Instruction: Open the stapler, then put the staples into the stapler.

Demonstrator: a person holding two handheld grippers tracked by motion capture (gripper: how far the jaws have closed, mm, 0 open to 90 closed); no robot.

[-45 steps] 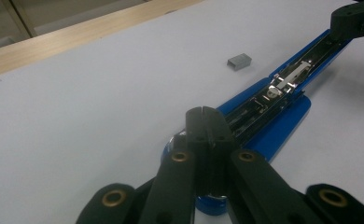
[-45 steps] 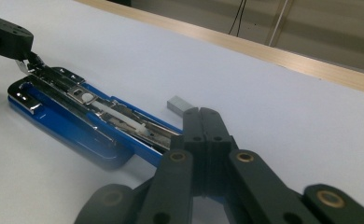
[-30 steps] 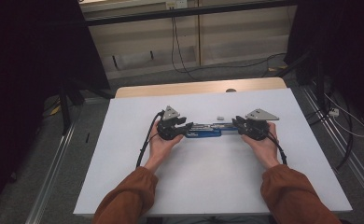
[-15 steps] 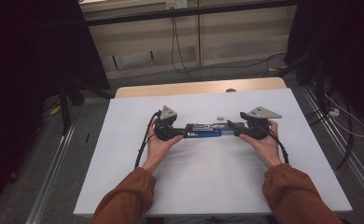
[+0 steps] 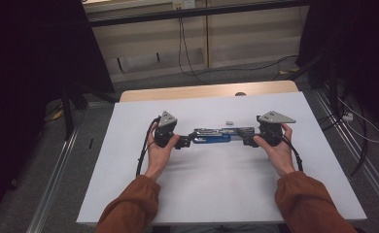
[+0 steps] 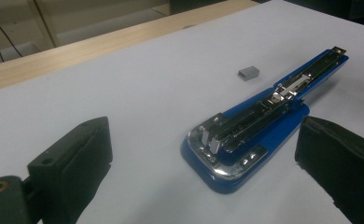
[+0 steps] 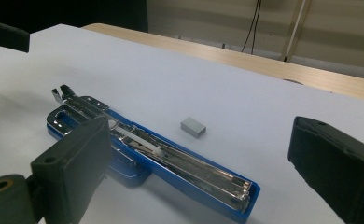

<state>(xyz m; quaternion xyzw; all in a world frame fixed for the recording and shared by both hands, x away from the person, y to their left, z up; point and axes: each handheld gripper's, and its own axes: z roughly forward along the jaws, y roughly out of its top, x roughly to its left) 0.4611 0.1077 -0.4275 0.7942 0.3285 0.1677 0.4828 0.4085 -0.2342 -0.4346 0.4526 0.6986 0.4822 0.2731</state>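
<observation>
A blue stapler (image 5: 217, 136) lies flat and opened out at the middle of the white table (image 5: 216, 194), its long axis running left to right; everything else is placed from it.

Just off its left end, the left gripper (image 5: 184, 142) is released: its two black, matte, blocky jaws stand wide apart and grasp nothing. In the left gripper view the stapler (image 6: 264, 116) shows a glossy blue base with a rounded end and a bright chrome channel along its top.

Just beyond the stapler's far side, apart from it, sits a small grey rectangular staple block (image 5: 230, 123).

Just off its right end, the right gripper (image 5: 246, 141) is likewise released, jaws spread, holding nothing.

Bare white tabletop lies open all around the stapler, widest on its near side. Past its far side a pale wood strip (image 5: 197, 91) edges the table.
</observation>
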